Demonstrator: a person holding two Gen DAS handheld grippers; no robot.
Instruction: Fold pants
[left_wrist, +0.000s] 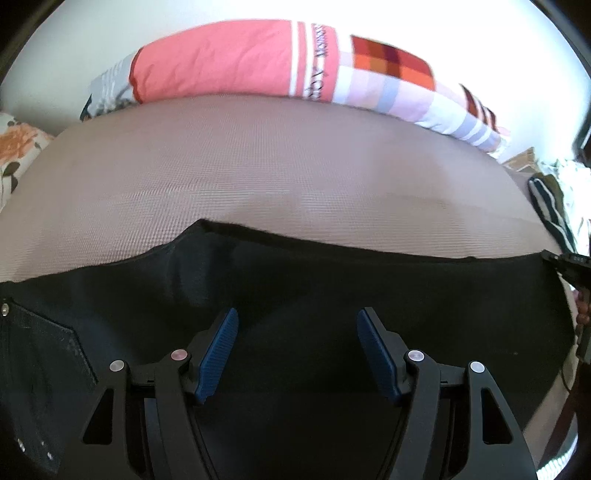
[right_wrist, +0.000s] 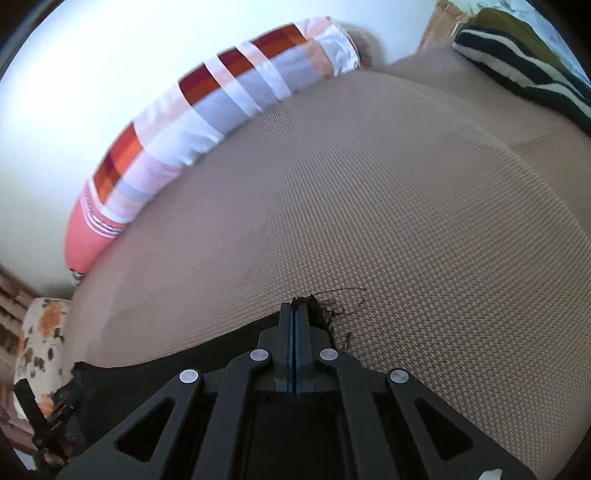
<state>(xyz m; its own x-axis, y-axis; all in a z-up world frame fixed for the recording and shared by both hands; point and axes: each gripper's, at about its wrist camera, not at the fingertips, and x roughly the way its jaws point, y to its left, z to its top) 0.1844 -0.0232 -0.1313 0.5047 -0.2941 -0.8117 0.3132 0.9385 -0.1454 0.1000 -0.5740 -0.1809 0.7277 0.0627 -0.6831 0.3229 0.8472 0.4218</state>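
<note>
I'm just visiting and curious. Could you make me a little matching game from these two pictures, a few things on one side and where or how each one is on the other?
Things:
1. left gripper
2. right gripper
3. black pants
4. striped pillow

States or places:
A. lying at the far edge of the bed, by the wall
B. shut on a frayed fabric corner
C. open, fingers apart above dark cloth
D. spread on the tan bed cover

Pairs: 1-C, 2-B, 3-D, 4-A
</note>
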